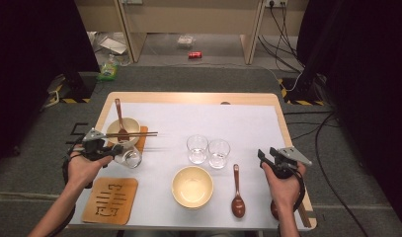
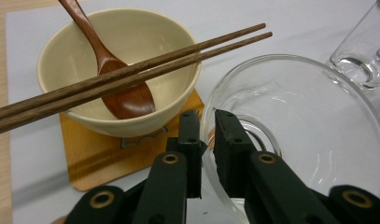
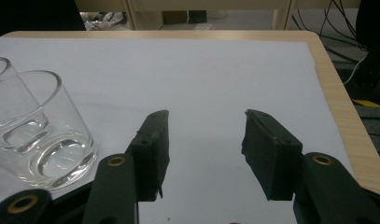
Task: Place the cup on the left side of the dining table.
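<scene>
At the left of the high view, the left hand-held gripper point(image 1: 111, 149) pinches the rim of a tilted clear glass point(image 2: 299, 135), just beside the bowl point(image 2: 117, 65) with spoon point(image 2: 108, 60) and chopsticks point(image 2: 131, 74). At lower right, the right hand-held gripper point(image 3: 205, 140) stands spread, empty, over the tabletop point(image 3: 215, 70).

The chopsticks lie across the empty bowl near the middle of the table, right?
No. In the high view the chopsticks lie across the far-left bowl, which holds a wooden spoon; the middle bowl is empty.
</scene>
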### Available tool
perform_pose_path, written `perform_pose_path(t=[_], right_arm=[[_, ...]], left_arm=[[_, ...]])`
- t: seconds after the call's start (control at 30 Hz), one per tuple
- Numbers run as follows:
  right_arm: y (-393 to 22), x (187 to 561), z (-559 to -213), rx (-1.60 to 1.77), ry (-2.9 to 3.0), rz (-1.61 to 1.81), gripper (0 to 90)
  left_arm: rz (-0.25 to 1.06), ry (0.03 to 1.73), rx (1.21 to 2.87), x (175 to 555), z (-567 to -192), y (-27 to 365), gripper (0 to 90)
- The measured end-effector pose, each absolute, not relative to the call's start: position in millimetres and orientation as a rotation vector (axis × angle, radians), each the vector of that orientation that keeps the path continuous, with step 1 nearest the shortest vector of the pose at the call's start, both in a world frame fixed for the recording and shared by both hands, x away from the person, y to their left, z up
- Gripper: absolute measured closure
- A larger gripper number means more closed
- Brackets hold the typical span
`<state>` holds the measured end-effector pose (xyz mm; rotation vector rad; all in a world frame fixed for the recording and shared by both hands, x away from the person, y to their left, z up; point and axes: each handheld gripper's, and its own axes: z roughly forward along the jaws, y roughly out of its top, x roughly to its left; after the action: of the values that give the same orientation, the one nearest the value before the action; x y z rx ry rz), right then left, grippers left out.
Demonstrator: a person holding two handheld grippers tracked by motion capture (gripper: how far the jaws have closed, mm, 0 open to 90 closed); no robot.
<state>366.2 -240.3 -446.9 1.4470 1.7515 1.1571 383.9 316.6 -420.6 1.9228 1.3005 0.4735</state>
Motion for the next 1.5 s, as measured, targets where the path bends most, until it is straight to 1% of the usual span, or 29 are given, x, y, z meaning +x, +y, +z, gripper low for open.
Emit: perform_pose_path(t=[0.23,0.8,1.2,1.3,1.5], right_arm=[[-239.8,366.4,-447.2,1.445,1.752,1.158,50.8],[-239.0,366.4,-447.1,1.439,1.753,1.151,50.5],[-238.2,366.2,-447.8,1.447,1.757,1.149,49.8],[-238.6,366.5,-447.8,1.442,1.758,1.148,49.7],[-237.5,366.9,-449.0,1.439,1.764,1.143,49.6]], left_arm=[[0.465,1.319,1.944,381.8,-426.8,321.7,80.8],[0.415,1.364,2.003,391.7,-440.3,322.4,80.7],[0.395,1.363,1.940,397.4,-443.3,322.1,78.2],[0.398,1.365,1.890,395.2,-443.7,324.5,75.0],[0.448,1.359,1.795,386.7,-436.9,329.0,63.8]])
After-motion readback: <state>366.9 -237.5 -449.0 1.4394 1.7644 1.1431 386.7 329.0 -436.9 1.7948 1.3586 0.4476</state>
